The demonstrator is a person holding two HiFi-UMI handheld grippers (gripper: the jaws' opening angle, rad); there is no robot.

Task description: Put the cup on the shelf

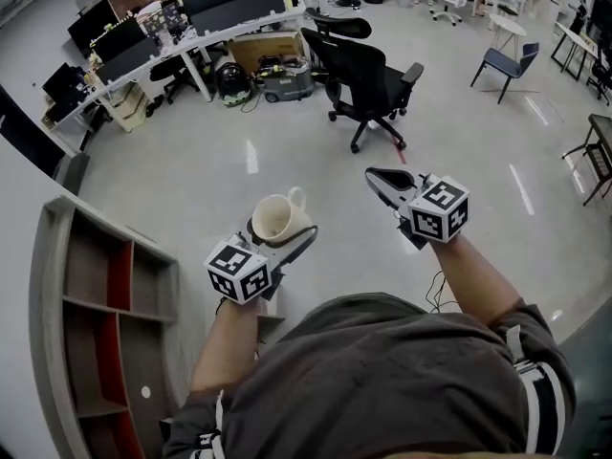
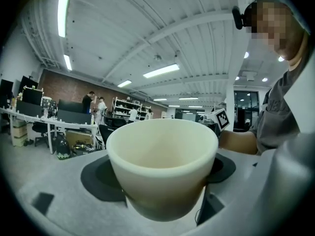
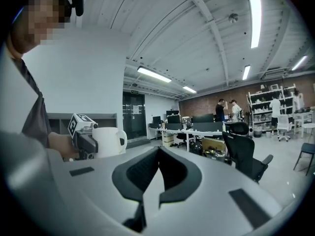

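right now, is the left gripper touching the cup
Touching. The left gripper view shows the cup seated between the jaws of the left gripper, dark pads pressed against both its sides; the head view shows it held above the floor.

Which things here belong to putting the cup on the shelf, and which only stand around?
For the job: cup, held in the left gripper; shelf.

Standing around: black office chair; blue chair; desks with monitors; right gripper, shut and empty.
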